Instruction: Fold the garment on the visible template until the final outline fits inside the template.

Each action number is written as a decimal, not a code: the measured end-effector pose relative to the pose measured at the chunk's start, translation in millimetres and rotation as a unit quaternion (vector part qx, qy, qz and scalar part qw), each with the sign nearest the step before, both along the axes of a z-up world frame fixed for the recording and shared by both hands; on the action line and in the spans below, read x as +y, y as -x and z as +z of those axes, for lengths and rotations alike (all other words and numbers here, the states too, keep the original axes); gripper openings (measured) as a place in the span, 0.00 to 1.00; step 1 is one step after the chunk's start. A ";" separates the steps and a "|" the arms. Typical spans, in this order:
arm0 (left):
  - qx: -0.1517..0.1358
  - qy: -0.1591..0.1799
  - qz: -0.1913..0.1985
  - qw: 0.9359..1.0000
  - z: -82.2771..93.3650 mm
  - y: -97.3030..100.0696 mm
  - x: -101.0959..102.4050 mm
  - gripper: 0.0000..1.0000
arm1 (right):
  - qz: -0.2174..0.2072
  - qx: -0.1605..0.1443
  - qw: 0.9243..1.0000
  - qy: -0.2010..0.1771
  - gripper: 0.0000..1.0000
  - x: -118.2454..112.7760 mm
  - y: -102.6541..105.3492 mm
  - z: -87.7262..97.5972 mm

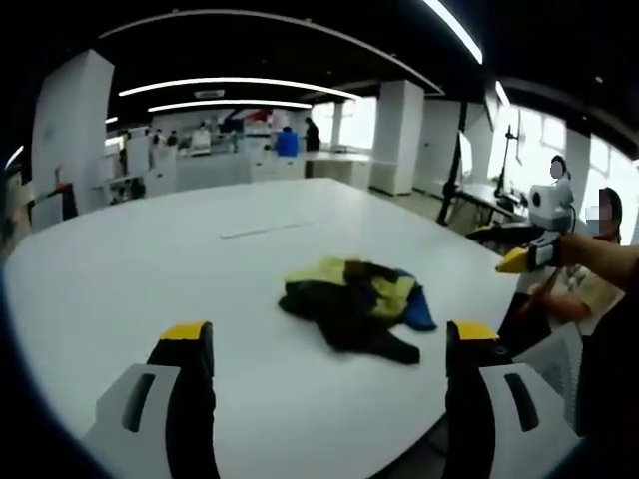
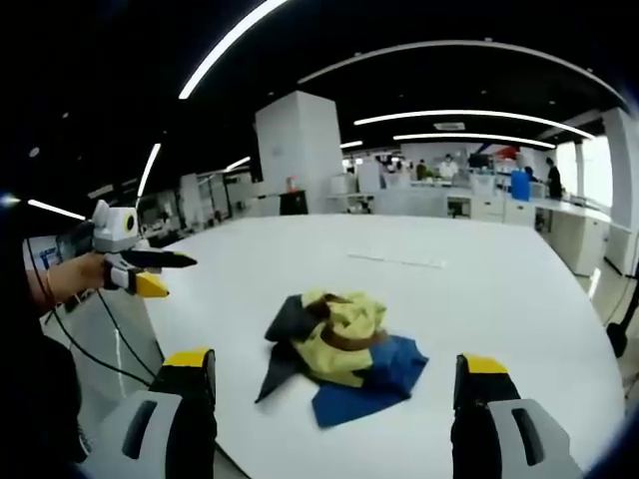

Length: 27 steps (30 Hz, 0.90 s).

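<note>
On the white round table, a crumpled yellow, black and blue cloth garment lies at twelve o'clock; left gripper and right gripper hover wide open, empty, seemingly poised to grasp it.

A broad white desk with a rounded edge carries everything here. Near its front edge a crumpled garment in yellow, dark and blue cloth lies in a loose heap. Farther back, a thin pale strip lies flat on the surface, well apart from the heap.
</note>
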<state>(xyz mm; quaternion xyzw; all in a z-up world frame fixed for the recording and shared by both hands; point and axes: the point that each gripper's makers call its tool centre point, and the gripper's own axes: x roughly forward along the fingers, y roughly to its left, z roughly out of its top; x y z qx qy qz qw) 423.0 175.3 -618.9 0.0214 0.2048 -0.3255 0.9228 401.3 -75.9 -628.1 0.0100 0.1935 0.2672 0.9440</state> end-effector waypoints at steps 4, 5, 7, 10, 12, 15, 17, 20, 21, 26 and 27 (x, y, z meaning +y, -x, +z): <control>0.002 0.005 -0.010 1.000 -0.5 1.4 -4.3 0.92 | -0.001 -0.005 1.000 0.000 0.99 -1.9 -1.2 2.5; 0.002 0.004 -0.012 1.000 -1.1 1.1 -4.8 0.92 | -0.002 -0.005 1.000 0.000 0.99 -2.5 -1.2 2.9; 0.005 0.004 -0.017 1.000 -2.5 0.5 -6.9 0.91 | 0.000 -0.007 1.000 0.002 0.99 -3.1 0.1 5.2; 0.005 0.004 -0.027 1.000 -4.8 2.9 -7.9 0.91 | 0.014 -0.006 1.000 0.004 0.99 -1.8 3.6 5.7; 0.008 -0.005 -0.026 1.000 -7.9 4.1 -5.4 0.90 | 0.020 -0.002 1.000 0.005 0.98 -3.6 4.7 2.9; 0.009 -0.006 -0.020 1.000 -8.5 5.9 -4.6 0.89 | 0.024 0.002 1.000 0.002 0.97 -7.3 4.4 0.1; 0.011 0.012 -0.027 0.999 -7.0 9.6 -10.2 0.88 | 0.026 0.000 1.000 -0.004 0.96 -9.5 2.5 1.1; 0.013 0.017 -0.027 0.999 -7.5 10.2 -12.4 0.84 | 0.028 -0.003 1.000 -0.008 0.94 -13.0 -2.0 2.3; 0.008 0.013 -0.028 1.000 -7.4 9.3 -13.5 0.82 | 0.031 -0.002 0.999 -0.008 0.93 -14.1 -4.1 2.1; 0.000 -0.002 -0.030 1.000 -6.2 2.8 -22.3 0.77 | 0.054 0.001 0.999 0.003 0.86 -14.9 -10.8 -2.0; -0.002 -0.006 -0.034 0.999 -6.3 1.2 -25.9 0.75 | 0.057 0.004 0.998 0.004 0.86 -14.9 -12.1 -3.2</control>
